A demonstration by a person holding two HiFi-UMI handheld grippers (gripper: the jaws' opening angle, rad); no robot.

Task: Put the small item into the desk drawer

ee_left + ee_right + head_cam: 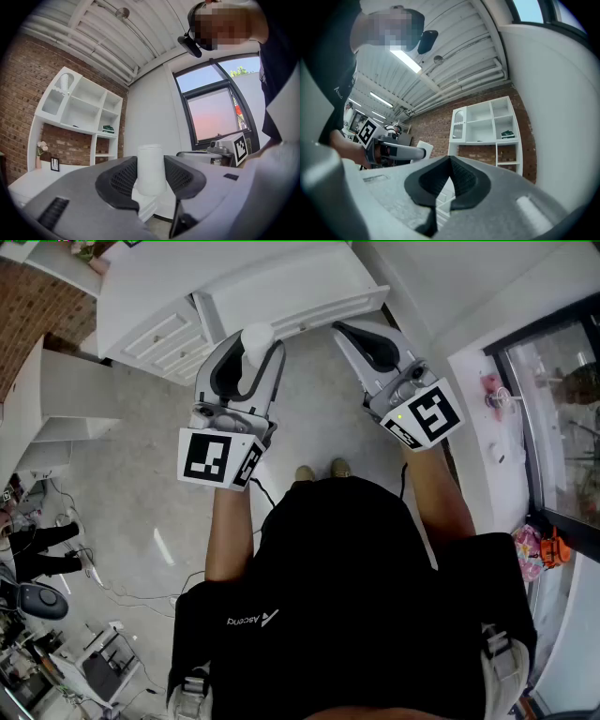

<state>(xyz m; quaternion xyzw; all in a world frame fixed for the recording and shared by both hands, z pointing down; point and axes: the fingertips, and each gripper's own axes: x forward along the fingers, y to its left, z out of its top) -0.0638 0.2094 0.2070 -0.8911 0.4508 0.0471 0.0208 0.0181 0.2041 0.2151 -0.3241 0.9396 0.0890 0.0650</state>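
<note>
One small white jar (150,159) sits pinched mid-body in left tool (150,174); right tool (449,176) pressed together, empty. Likely light, rigid, smooth: may slip; hold mid-body.

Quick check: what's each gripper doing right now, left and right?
Left gripper: closed on a small white cylindrical container.
Right gripper: closed, jaws together, nothing between them.
</note>
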